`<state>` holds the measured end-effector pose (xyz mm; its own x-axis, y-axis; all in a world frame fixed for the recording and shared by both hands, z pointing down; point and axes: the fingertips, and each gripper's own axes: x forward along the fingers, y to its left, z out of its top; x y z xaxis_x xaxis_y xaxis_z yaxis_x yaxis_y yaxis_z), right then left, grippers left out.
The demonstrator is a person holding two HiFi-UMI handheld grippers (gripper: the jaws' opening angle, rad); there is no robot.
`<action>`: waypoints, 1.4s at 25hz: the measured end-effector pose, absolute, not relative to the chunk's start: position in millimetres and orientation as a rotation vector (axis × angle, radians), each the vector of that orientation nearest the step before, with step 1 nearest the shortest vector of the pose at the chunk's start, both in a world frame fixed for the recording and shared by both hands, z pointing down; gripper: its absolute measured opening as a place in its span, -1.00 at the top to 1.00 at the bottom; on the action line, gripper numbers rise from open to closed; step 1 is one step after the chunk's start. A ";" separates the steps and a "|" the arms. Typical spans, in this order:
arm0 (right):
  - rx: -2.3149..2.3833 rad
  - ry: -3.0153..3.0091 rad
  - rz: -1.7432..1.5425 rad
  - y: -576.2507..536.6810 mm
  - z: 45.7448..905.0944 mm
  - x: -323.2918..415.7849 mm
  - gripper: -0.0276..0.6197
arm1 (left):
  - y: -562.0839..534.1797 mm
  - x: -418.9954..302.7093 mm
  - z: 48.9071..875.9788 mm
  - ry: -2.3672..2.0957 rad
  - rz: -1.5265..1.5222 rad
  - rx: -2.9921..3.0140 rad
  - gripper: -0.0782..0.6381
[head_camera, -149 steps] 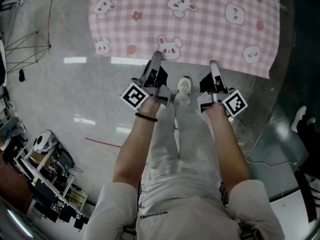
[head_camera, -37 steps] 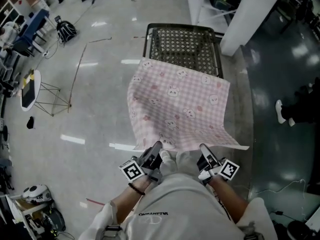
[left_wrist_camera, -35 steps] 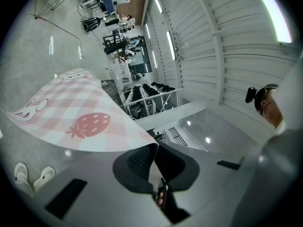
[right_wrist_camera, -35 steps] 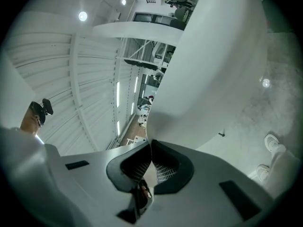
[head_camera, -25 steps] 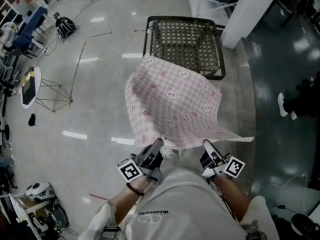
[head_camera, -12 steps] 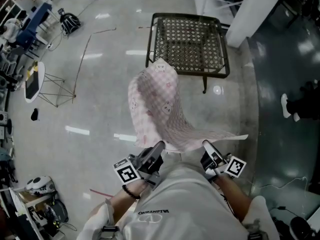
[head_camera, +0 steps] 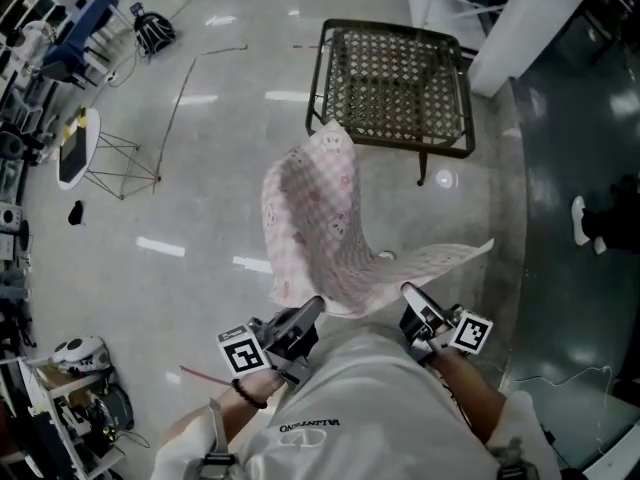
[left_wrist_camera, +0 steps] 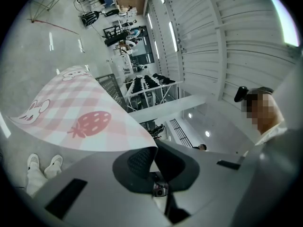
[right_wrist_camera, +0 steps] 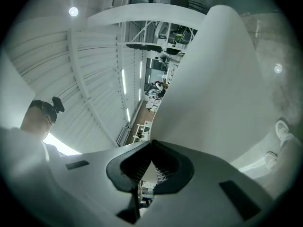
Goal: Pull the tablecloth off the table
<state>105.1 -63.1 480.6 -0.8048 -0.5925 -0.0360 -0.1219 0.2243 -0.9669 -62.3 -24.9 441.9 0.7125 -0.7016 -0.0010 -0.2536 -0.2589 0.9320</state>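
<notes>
The pink checked tablecloth (head_camera: 318, 218) with bunny prints hangs in the air between me and the dark metal mesh table (head_camera: 395, 78), touching the table nowhere. Its far end curls up and folds over. My left gripper (head_camera: 314, 305) is shut on the cloth's near left corner, and my right gripper (head_camera: 406, 292) is shut on the near right corner. In the left gripper view the cloth (left_wrist_camera: 80, 117) runs away from the shut left gripper (left_wrist_camera: 155, 151), its strawberry print on top. The right gripper view shows the cloth's pale underside (right_wrist_camera: 218, 93) rising from the shut right gripper (right_wrist_camera: 151, 144).
A white column (head_camera: 520, 18) stands right of the table. A round white stand (head_camera: 85, 153) and a shelf of clutter (head_camera: 70, 388) lie at the left. The darker floor (head_camera: 570, 298) at the right holds a white shoe (head_camera: 583, 218). My own shoes (left_wrist_camera: 42, 164) show below the cloth.
The cloth's far edge has slid off the table, which now stands bare. The cloth has folded over toward me, and both grippers have drawn back from the table with it.
</notes>
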 end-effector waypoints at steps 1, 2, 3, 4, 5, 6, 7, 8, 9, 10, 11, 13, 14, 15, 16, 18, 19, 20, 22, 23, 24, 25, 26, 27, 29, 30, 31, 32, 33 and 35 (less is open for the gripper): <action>-0.661 2.102 -1.611 -62.4 480.2 104.3 0.87 | -23.2 -62.5 441.2 -0.745 -0.511 1.828 0.77; -0.663 2.098 -1.614 -61.9 480.2 103.5 0.87 | -22.2 -63.0 440.7 -0.742 -0.509 1.828 0.77; -0.666 2.094 -1.616 -62.0 480.6 103.0 0.87 | -22.2 -63.5 440.5 -0.740 -0.508 1.831 0.77; -0.670 2.091 -1.617 -62.5 481.3 103.0 0.87 | -23.0 -63.5 440.5 -0.739 -0.508 1.833 0.77; -0.674 2.088 -1.618 -63.1 482.1 103.4 0.87 | -23.9 -62.8 440.7 -0.737 -0.510 1.833 0.77; -0.678 2.085 -1.619 -63.7 482.7 104.3 0.87 | -24.5 -61.6 440.8 -0.733 -0.511 1.830 0.77; -0.681 2.083 -1.620 -63.8 483.0 105.5 0.87 | -24.4 -60.0 440.8 -0.727 -0.511 1.826 0.77; -0.684 2.079 -1.623 -63.3 483.2 106.7 0.87 | -23.6 -58.6 440.9 -0.722 -0.509 1.822 0.77; -0.688 2.073 -1.627 -62.3 483.4 107.9 0.87 | -22.5 -57.6 441.5 -0.718 -0.504 1.816 0.77; -0.690 2.067 -1.632 -61.0 483.7 109.0 0.87 | -21.2 -57.2 442.7 -0.716 -0.499 1.809 0.77; -0.690 2.063 -1.635 -59.9 483.9 109.8 0.87 | -20.0 -57.2 444.2 -0.717 -0.495 1.800 0.77; -0.688 2.062 -1.641 -58.4 483.9 110.5 0.87 | -17.3 -57.7 446.5 -0.719 -0.488 1.782 0.77; -0.685 2.062 -1.644 -57.9 483.7 110.7 0.87 | -15.9 -57.8 447.1 -0.721 -0.485 1.776 0.77; -0.683 2.063 -1.645 -57.5 483.5 111.0 0.87 | -15.0 -57.7 447.6 -0.723 -0.482 1.772 0.77; -0.680 2.063 -1.646 -57.3 483.4 111.4 0.87 | -14.6 -57.4 448.2 -0.724 -0.481 1.770 0.77; -0.678 2.061 -1.648 -56.9 484.2 111.1 0.87 | -14.0 -57.2 449.3 -0.724 -0.479 1.767 0.77; -0.679 2.057 -1.652 -56.3 485.3 110.7 0.87 | -13.8 -57.5 449.9 -0.724 -0.478 1.767 0.77; -0.680 2.054 -1.655 -55.8 486.6 110.5 0.87 | -14.3 -58.0 450.9 -0.726 -0.476 1.769 0.77; -0.681 2.050 -1.652 -56.0 488.1 110.9 0.87 | -17.2 -58.0 453.1 -0.730 -0.468 1.777 0.77; -0.682 2.050 -1.647 -56.6 487.9 111.3 0.87 | -18.8 -57.3 454.0 -0.729 -0.463 1.782 0.77; -0.683 2.051 -1.641 -57.2 487.0 111.6 0.87 | -20.0 -55.9 454.4 -0.723 -0.460 1.787 0.77; -0.684 2.053 -1.633 -57.6 485.6 112.1 0.87 | -21.0 -54.1 454.0 -0.715 -0.457 1.791 0.77; -0.686 2.055 -1.624 -58.0 483.9 112.7 0.87 | -22.2 -52.2 453.1 -0.707 -0.456 1.797 0.77; -0.688 2.058 -1.617 -58.6 482.5 113.4 0.87 | -23.7 -50.3 452.0 -0.700 -0.455 1.802 0.77; -0.696 2.056 -1.611 -60.6 482.0 115.1 0.87 | -27.5 -47.2 451.6 -0.692 -0.453 1.809 0.77; -0.702 2.050 -1.613 -61.5 483.0 116.5 0.87 | -29.1 -46.0 452.4 -0.691 -0.451 1.810 0.77; -0.708 2.041 -1.615 -62.0 484.1 118.2 0.86 | -30.4 -45.0 453.3 -0.691 -0.450 1.810 0.77; -0.713 2.034 -1.614 -62.3 484.6 119.9 0.86 | -31.4 -44.6 453.8 -0.692 -0.448 1.811 0.77; -0.718 2.032 -1.610 -62.6 484.1 121.4 0.86 | -32.3 -44.5 453.7 -0.693 -0.447 1.814 0.77; -0.727 2.034 -1.596 -64.1 481.7 122.5 0.87 | -34.7 -46.2 452.5 -0.695 -0.448 1.818 0.77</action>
<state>122.5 -64.1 481.7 -0.7591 -0.6504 -0.0282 -0.1272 0.1907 -0.9734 -46.2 -34.7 452.5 0.7578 -0.6519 0.0286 -0.2436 -0.2419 0.9392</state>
